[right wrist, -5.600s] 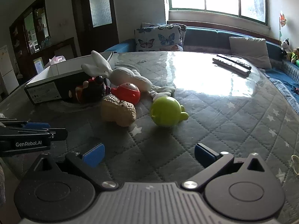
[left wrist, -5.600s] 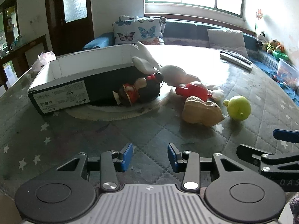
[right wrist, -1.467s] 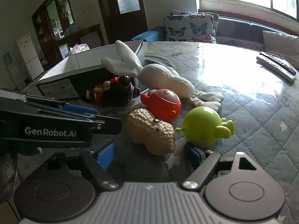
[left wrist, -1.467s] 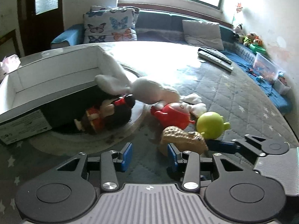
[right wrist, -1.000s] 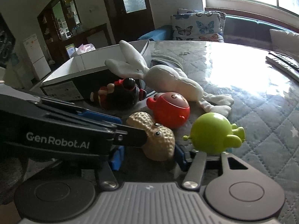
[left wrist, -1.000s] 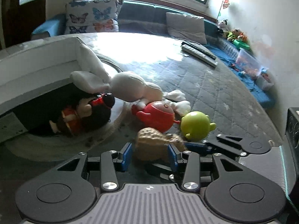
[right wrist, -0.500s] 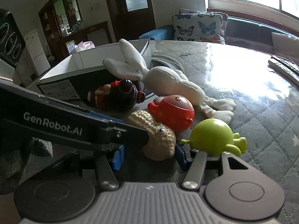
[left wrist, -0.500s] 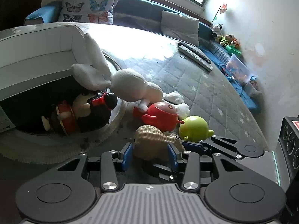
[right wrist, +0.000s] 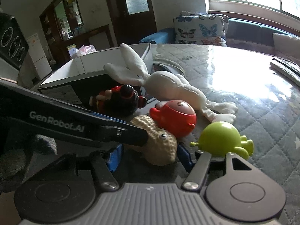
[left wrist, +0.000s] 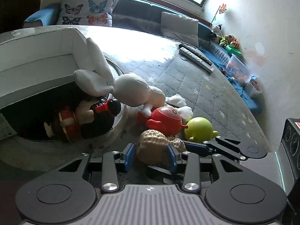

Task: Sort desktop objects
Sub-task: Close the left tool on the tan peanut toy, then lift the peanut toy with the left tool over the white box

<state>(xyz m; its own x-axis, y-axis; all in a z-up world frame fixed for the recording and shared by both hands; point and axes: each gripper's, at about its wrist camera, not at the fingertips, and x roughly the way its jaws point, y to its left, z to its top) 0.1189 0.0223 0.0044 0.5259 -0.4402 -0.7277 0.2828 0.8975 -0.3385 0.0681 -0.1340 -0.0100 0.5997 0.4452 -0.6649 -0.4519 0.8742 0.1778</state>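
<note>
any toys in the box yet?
No: in the left wrist view the white box shows only bare inner walls, and the peanut toy, red toy and green toy sit outside on the table.

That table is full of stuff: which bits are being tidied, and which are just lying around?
Being tidied: peanut toy, red toy, green toy, white plush rabbit, dark doll, open box.

Just lying around: remote controls, butterfly cushion.
</note>
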